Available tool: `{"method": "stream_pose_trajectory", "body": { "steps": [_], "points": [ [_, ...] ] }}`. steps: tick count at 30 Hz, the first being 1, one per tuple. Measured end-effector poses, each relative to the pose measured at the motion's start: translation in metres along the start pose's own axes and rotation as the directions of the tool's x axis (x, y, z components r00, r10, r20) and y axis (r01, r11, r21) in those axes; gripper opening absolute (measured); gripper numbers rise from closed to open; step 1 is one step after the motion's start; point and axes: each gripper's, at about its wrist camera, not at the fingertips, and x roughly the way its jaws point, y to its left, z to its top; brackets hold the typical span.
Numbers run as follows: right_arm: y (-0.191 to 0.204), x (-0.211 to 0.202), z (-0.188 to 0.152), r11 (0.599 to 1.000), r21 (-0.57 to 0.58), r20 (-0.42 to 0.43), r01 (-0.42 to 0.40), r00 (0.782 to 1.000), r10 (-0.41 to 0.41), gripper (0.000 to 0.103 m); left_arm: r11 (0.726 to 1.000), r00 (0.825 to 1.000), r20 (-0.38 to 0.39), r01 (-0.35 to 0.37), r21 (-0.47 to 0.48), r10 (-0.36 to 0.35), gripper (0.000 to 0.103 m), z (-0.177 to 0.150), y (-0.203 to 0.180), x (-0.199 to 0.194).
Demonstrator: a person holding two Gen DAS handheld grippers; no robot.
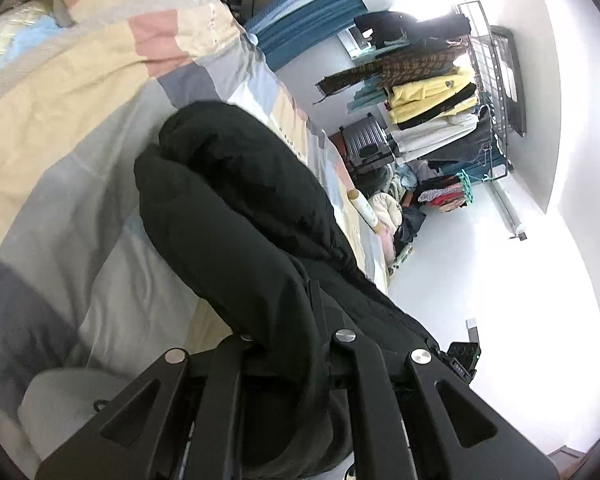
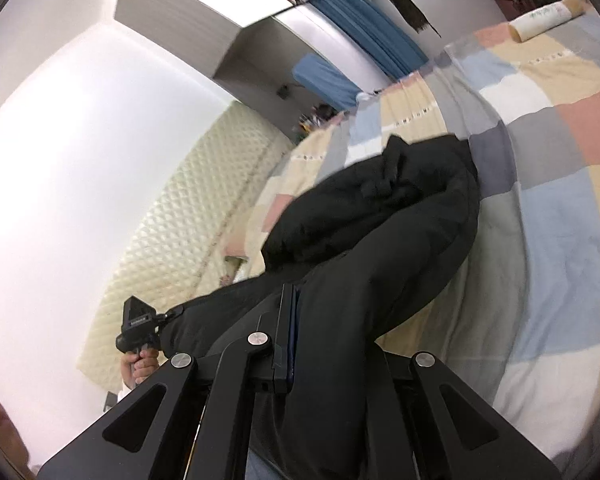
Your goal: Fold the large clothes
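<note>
A large black padded jacket (image 1: pixel 236 208) hangs over the checked quilt of the bed (image 1: pixel 80 92); it also shows in the right wrist view (image 2: pixel 380 216). My left gripper (image 1: pixel 292 320) is shut on one edge of the jacket, its fingertips buried in the fabric. My right gripper (image 2: pixel 300 304) is shut on another edge, with one finger (image 2: pixel 284 320) showing beside the cloth. The left gripper (image 2: pixel 140 326) also shows at the left of the right wrist view, holding the jacket stretched between the two. The jacket's far end is bunched and rests on the quilt.
A cardboard tube roll (image 1: pixel 362 208) lies near the bed's edge. A clothes rack (image 1: pixel 440 80) with hanging garments, a suitcase (image 1: pixel 366 140) and piles of clothes on the floor stand beyond the bed. A padded cream headboard (image 2: pixel 188 216) lines the wall.
</note>
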Motion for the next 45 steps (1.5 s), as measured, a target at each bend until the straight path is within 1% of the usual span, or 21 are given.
{"method": "stream_pose_trajectory", "body": {
  "steps": [4, 6, 10, 13, 16, 18, 22, 23, 24, 26, 28, 29, 31, 33, 35, 38, 42, 45],
  "points": [
    [0.019, -0.030, -0.016, 1.000, -0.019, 0.038, -0.004, 0.999, 0.005, 0.005, 1.000, 1.000, 0.005, -0.001, 0.031, 0.001, 0.007, -0.016, -0.015, -0.021],
    [0.027, -0.050, -0.027, 1.000, -0.014, 0.064, -0.009, 0.998, 0.010, 0.005, 0.998, 1.000, -0.003, -0.020, 0.057, 0.020, 0.007, -0.026, -0.023, -0.033],
    [0.042, -0.082, -0.045, 1.000, -0.005, 0.116, -0.008, 0.993, 0.009, 0.004, 0.991, 0.996, -0.034, -0.083, 0.103, 0.086, 0.007, -0.046, -0.044, -0.051],
    [0.049, -0.101, -0.054, 1.000, 0.000, 0.140, 0.004, 0.990, -0.004, 0.004, 0.986, 0.991, -0.054, -0.116, 0.116, 0.123, 0.007, -0.059, -0.049, -0.057],
    [0.050, -0.107, -0.057, 1.000, 0.017, 0.153, 0.023, 0.988, -0.025, 0.004, 0.984, 0.987, -0.078, -0.133, 0.118, 0.143, 0.007, -0.063, -0.052, -0.054],
    [0.045, -0.103, -0.050, 0.999, 0.033, 0.150, 0.034, 0.988, -0.039, 0.004, 0.979, 0.982, -0.095, -0.151, 0.134, 0.165, 0.008, -0.054, -0.053, -0.045],
    [0.037, -0.090, -0.032, 0.998, 0.049, 0.145, 0.048, 0.988, -0.054, 0.004, 0.984, 0.981, -0.115, -0.145, 0.107, 0.157, 0.008, -0.029, -0.054, -0.038],
    [0.036, -0.086, -0.025, 0.997, 0.052, 0.146, 0.050, 0.988, -0.058, 0.004, 0.984, 0.981, -0.113, -0.143, 0.107, 0.155, 0.008, -0.015, -0.056, -0.034],
    [0.034, -0.082, -0.017, 0.997, 0.058, 0.149, 0.053, 0.987, -0.061, 0.004, 0.983, 0.981, -0.110, -0.147, 0.109, 0.159, 0.008, -0.009, -0.057, -0.033],
    [0.031, -0.071, 0.000, 0.996, 0.063, 0.149, 0.070, 0.986, -0.079, 0.004, 0.978, 0.976, -0.114, -0.170, 0.117, 0.183, 0.008, 0.013, -0.060, -0.021],
    [0.029, -0.061, 0.014, 0.993, 0.077, 0.146, 0.091, 0.984, -0.101, 0.004, 0.975, 0.972, -0.115, -0.193, 0.113, 0.205, 0.008, 0.026, -0.061, -0.013],
    [0.027, -0.054, 0.023, 0.991, 0.076, 0.141, 0.111, 0.983, -0.121, 0.004, 0.967, 0.965, -0.115, -0.220, 0.127, 0.235, 0.008, 0.038, -0.064, -0.003],
    [0.021, -0.042, 0.038, 0.986, 0.094, 0.135, 0.135, 0.980, -0.147, 0.004, 0.963, 0.960, -0.111, -0.246, 0.112, 0.258, 0.008, 0.049, -0.065, 0.009],
    [0.015, -0.029, 0.053, 0.981, 0.107, 0.130, 0.160, 0.976, -0.173, 0.004, 0.952, 0.949, -0.112, -0.282, 0.123, 0.295, 0.008, 0.063, -0.067, 0.023],
    [0.009, -0.016, 0.065, 0.976, 0.120, 0.121, 0.181, 0.973, -0.195, 0.004, 0.943, 0.939, -0.110, -0.314, 0.110, 0.325, 0.009, 0.078, -0.063, 0.036],
    [-0.002, 0.006, 0.085, 0.966, 0.130, 0.105, 0.222, 0.966, -0.236, 0.004, 0.931, 0.925, -0.109, -0.356, 0.079, 0.363, 0.009, 0.097, -0.056, 0.054],
    [-0.024, 0.033, 0.108, 0.951, 0.159, 0.081, 0.266, 0.956, -0.281, 0.004, 0.910, 0.905, -0.099, -0.407, 0.077, 0.413, 0.009, 0.116, -0.054, 0.080],
    [-0.044, 0.054, 0.120, 0.936, 0.186, 0.062, 0.298, 0.948, -0.313, 0.004, 0.900, 0.895, -0.096, -0.429, 0.074, 0.435, 0.009, 0.129, -0.053, 0.097]
  ]
}}
